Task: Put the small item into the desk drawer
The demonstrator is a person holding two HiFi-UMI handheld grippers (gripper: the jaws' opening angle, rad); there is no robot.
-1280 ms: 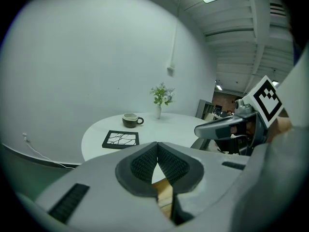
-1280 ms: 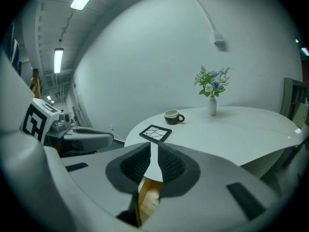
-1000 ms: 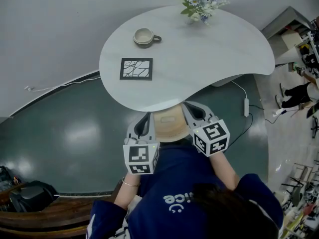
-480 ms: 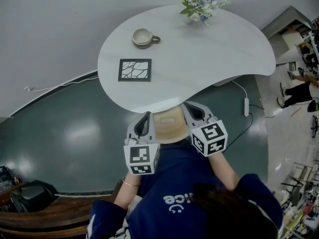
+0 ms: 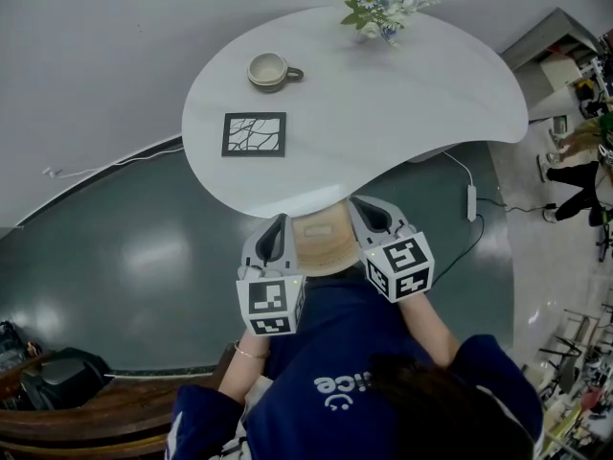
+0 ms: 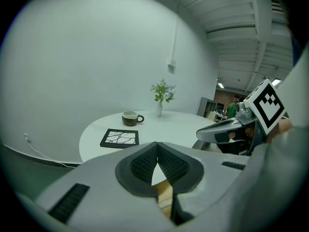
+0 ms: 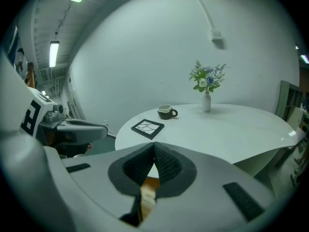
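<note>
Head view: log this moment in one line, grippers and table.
left gripper: shut, empty | right gripper: shut, empty | table: cup, black square tile, flower vase | drawer: not in view

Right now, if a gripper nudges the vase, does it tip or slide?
Probably tips: the vase is slim and upright, with flowers spreading far wider than its base. Likely fragile, as it looks like white ceramic or glass. On the smooth table a low push may slide it instead.

There is one table (image 5: 402,113), one mug (image 5: 271,71), one coaster (image 5: 254,134), one flower vase (image 5: 378,3), one wooden seat (image 5: 326,242) and two grippers (image 5: 278,226) (image 5: 369,209).
</note>
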